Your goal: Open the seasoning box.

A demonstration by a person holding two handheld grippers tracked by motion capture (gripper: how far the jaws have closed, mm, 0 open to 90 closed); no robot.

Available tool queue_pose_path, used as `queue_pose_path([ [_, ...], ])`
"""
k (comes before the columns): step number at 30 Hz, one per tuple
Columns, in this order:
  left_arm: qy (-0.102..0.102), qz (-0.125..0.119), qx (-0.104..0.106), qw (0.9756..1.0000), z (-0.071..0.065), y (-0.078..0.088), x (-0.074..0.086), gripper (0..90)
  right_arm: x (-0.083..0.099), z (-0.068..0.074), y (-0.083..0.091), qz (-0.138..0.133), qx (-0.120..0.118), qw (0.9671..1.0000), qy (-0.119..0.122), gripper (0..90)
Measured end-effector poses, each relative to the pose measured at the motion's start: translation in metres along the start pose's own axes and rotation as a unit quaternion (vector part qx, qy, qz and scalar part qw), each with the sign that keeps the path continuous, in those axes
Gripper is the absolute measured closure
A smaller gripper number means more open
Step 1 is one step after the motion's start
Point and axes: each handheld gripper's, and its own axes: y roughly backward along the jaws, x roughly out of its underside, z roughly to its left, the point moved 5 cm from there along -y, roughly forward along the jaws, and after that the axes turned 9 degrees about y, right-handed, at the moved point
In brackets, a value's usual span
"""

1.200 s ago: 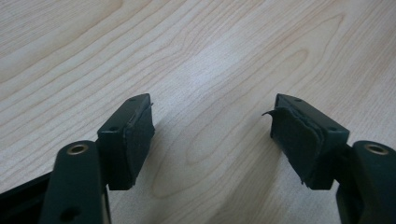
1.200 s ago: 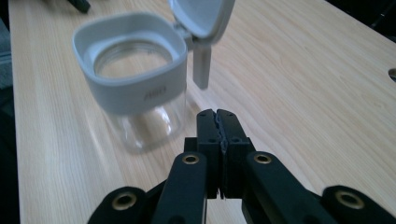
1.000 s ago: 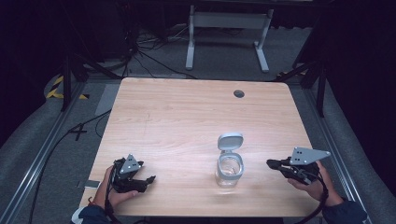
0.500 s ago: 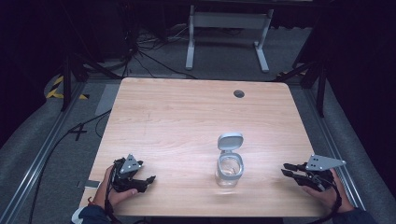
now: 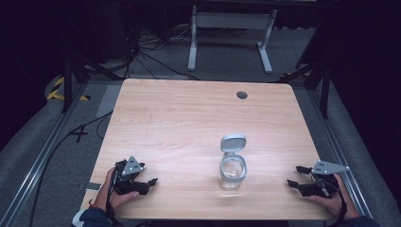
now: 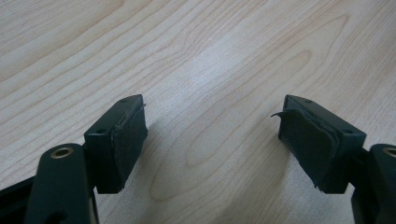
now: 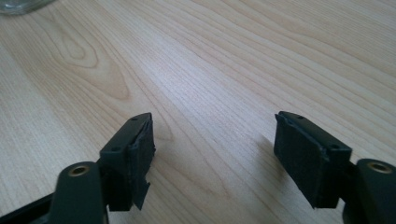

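A clear glass jar (image 5: 232, 172) stands on the wooden table (image 5: 189, 123), a little right of the middle near the front, its grey hinged lid (image 5: 233, 143) flipped up behind it. The jar's base (image 7: 18, 5) peeks in at the top left of the right gripper view. My left gripper (image 5: 149, 186) rests near the front left corner, open, with bare wood between its pads (image 6: 130, 140). My right gripper (image 5: 294, 176) lies low at the front right edge, well apart from the jar. Its jaws have just been opening and stand wide, nothing between the pads (image 7: 140, 158).
A round cable hole (image 5: 242, 95) sits near the table's far edge. Beyond the table are a white stand's legs (image 5: 227, 33), cables on the grey floor and dark frame rails along both sides.
My right gripper has moved right and down toward the table's front right edge, and its jaws have opened. The left gripper and the jar have stayed put.
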Motion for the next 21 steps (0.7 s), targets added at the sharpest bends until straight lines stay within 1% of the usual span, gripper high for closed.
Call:
queue_pose_path([
  [6, 0.001, 0.000, 0.000, 1.0000, -0.0001, 0.0000, 0.0000, 23.4, 0.0002, 0.0002, -0.0003, -0.002, 0.003, 1.0000, 0.000, 27.2],
  [7, -0.004, 0.002, -0.002, 1.0000, 0.0006, 0.0002, -0.0003, 23.2, 0.0003, 0.0002, -0.0003, -0.002, 0.003, 1.0000, 0.001, 27.2],
  [8, 0.002, 0.001, -0.002, 1.0000, -0.0001, -0.0002, -0.0001, 23.0, 0.0003, 0.0003, -0.0003, -0.002, 0.003, 1.0000, 0.000, 27.2],
  [9, -0.001, 0.001, -0.002, 1.0000, 0.0003, 0.0000, -0.0002, 22.8, 0.0004, 0.0002, -0.0003, -0.002, 0.003, 1.0000, 0.001, 27.2],
  [13, 0.003, 0.001, -0.002, 1.0000, -0.0002, -0.0003, 0.0000, 22.6, 0.0004, 0.0005, 0.0000, -0.001, 0.004, 1.0000, 0.000, 27.2],
  [15, 0.005, 0.006, -0.003, 1.0000, -0.0001, 0.0003, 0.0001, 22.0, 0.0004, 0.0006, 0.0000, -0.001, 0.004, 1.0000, 0.000, 27.2],
  [21, 0.004, 0.006, -0.003, 1.0000, 0.0003, 0.0002, -0.0002, 21.6, 0.0003, 0.0001, -0.0003, -0.002, 0.002, 1.0000, 0.001, 27.1],
])
